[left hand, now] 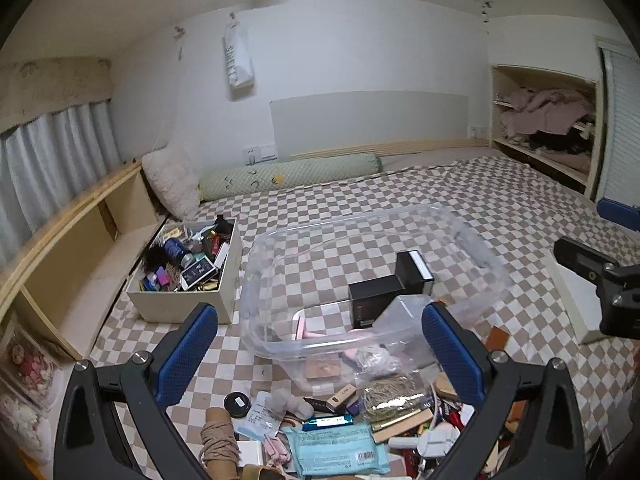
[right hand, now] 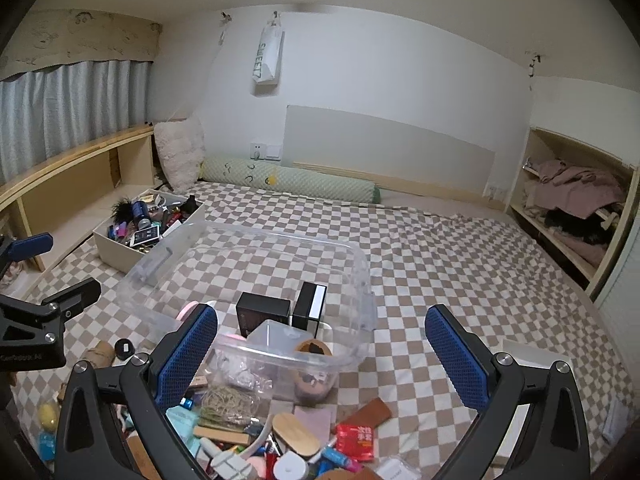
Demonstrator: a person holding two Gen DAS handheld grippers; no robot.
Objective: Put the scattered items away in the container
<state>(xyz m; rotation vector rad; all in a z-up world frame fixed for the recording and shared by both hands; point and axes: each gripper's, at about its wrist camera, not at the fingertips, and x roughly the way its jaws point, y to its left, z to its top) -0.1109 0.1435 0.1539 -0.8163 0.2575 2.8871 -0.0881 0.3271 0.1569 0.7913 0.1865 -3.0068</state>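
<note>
Clutter lies nearest you: a heap of small items on the checked bedspread [right hand: 460,240], right under both grippers. Your left gripper [left hand: 320,344] is released, jaws wide, holding nothing; below it sit a teal wipes pack [left hand: 338,450] and a twine spool [left hand: 218,440]. Your right gripper [right hand: 322,344] is equally spread and empty, over a red sachet [right hand: 358,442] and a wooden disc [right hand: 296,434]. Just beyond the heap stands the clear plastic bin [right hand: 360,280], two black boxes [left hand: 374,300] already inside, its long axis running away from you. Farther left, a full cream box [left hand: 180,304]. Either hand seems equally close to the pile.
</note>
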